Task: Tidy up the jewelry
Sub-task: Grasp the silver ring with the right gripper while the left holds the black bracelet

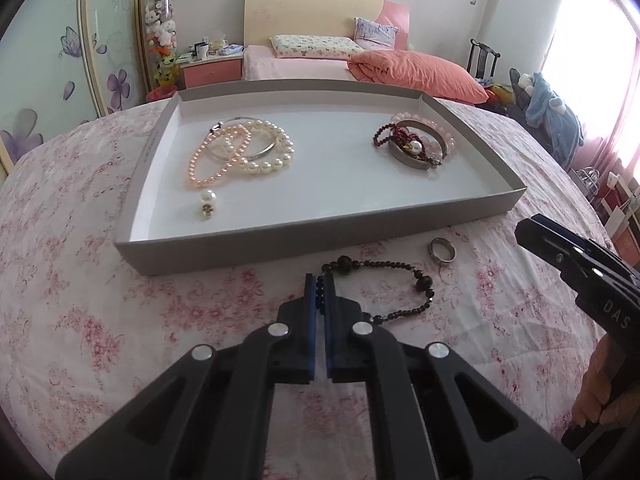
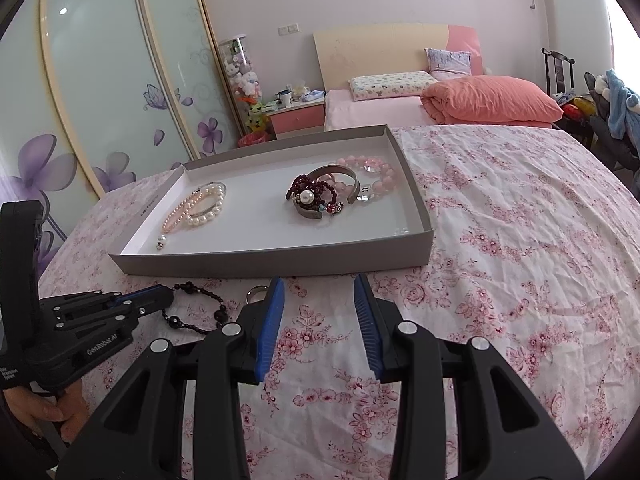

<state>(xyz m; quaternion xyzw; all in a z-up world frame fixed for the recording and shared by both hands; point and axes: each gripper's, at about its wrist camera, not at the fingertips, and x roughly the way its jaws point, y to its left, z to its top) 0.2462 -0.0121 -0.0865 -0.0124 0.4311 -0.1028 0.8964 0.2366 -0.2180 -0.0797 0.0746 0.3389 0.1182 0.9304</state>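
Observation:
A dark beaded bracelet (image 1: 404, 280) lies on the floral cloth in front of the grey tray (image 1: 280, 240). My left gripper (image 1: 319, 280) is shut on the bracelet's near-left beads; in the right wrist view the left gripper (image 2: 166, 300) meets the bracelet (image 2: 208, 308) at its left end. A silver ring (image 1: 442, 251) rests just right of the bracelet, and the ring (image 2: 256, 293) shows partly behind my right finger. My right gripper (image 2: 319, 284) hovers open over bare cloth, holding nothing. Inside the tray lie pearl strands with a bangle (image 1: 240, 148) and a pile of red and pink bracelets (image 1: 416, 146).
A pearl earring (image 1: 208, 202) sits near the tray's front left. The table is covered with a pink floral cloth (image 2: 500, 260). Behind it stand a bed with an orange quilt (image 1: 416, 68), a nightstand (image 1: 210, 68) and a wardrobe with flower prints (image 2: 100, 100).

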